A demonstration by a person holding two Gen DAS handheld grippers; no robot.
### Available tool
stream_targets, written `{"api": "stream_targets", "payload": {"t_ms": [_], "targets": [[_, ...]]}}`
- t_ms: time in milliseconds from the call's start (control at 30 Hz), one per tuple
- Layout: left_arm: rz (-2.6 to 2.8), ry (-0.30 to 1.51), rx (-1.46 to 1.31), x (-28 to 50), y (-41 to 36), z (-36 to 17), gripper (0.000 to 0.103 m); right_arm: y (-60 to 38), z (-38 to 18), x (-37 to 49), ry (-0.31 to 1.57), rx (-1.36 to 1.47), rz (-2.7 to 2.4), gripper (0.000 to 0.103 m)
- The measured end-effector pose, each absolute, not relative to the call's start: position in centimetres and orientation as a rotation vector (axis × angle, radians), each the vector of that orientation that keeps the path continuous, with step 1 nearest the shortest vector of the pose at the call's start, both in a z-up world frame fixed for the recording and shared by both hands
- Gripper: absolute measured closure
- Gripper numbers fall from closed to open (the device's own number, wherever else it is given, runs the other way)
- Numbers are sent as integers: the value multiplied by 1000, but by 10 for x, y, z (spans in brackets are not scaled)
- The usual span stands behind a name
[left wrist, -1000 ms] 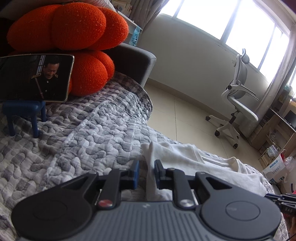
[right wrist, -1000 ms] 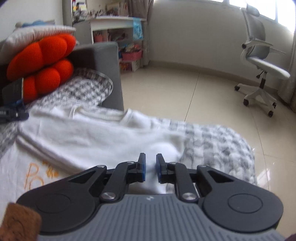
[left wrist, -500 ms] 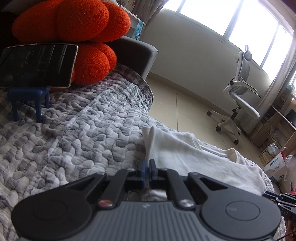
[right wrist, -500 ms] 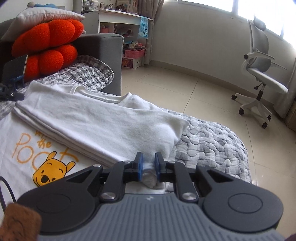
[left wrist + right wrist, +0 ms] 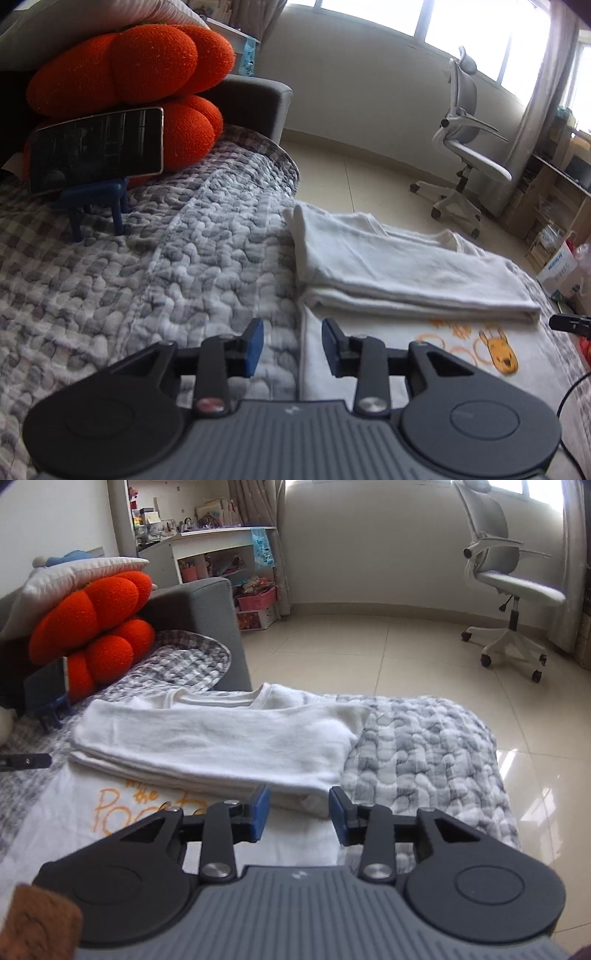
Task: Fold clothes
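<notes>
Left gripper [image 5: 291, 345]: I read the jaws as part-way apart and just been opening; nothing pinched between the blue pads, which sit over the shirt's left edge where it meets the quilt.
Right gripper [image 5: 298, 814]: same story, jaws moderately spread and just been opening; empty, with the folded corner of the shirt lying beyond the gap, not gripped.
White T-shirt [image 5: 406, 269]: flat on the quilt, upper part folded down into a thick band across the body; collar visible at the far edge. Orange cartoon bear and lettering show on the unfolded lower panel, nearest me.
Grey quilt [image 5: 184, 266]: covers the bed; shirt lies near its floor-side end.
Phone [image 5: 98, 147]: propped on a small blue stand [image 5: 96, 201], screen dark, leaning against the orange cushion [image 5: 147, 70] at the head of the bed.
Office chair [image 5: 513, 590]: on the tiled floor by the window, well apart from the bed.
Shelf unit [image 5: 221, 561]: cluttered, behind the grey sofa arm.
</notes>
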State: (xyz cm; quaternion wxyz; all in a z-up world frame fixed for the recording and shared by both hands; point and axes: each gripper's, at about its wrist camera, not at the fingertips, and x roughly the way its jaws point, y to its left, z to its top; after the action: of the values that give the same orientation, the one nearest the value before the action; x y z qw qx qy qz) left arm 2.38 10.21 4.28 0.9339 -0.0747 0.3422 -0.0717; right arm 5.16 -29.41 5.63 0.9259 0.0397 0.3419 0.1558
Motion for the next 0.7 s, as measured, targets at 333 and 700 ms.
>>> {"api": "stream_targets", "payload": {"t_ms": [333,700], "targets": [[-225,759,-21,-60,93,33,68,-303,41,-52,869,24,488,59],[-246,805,57,-122,102,30,68,-326,36,-159,907,-95,493,57]]}}
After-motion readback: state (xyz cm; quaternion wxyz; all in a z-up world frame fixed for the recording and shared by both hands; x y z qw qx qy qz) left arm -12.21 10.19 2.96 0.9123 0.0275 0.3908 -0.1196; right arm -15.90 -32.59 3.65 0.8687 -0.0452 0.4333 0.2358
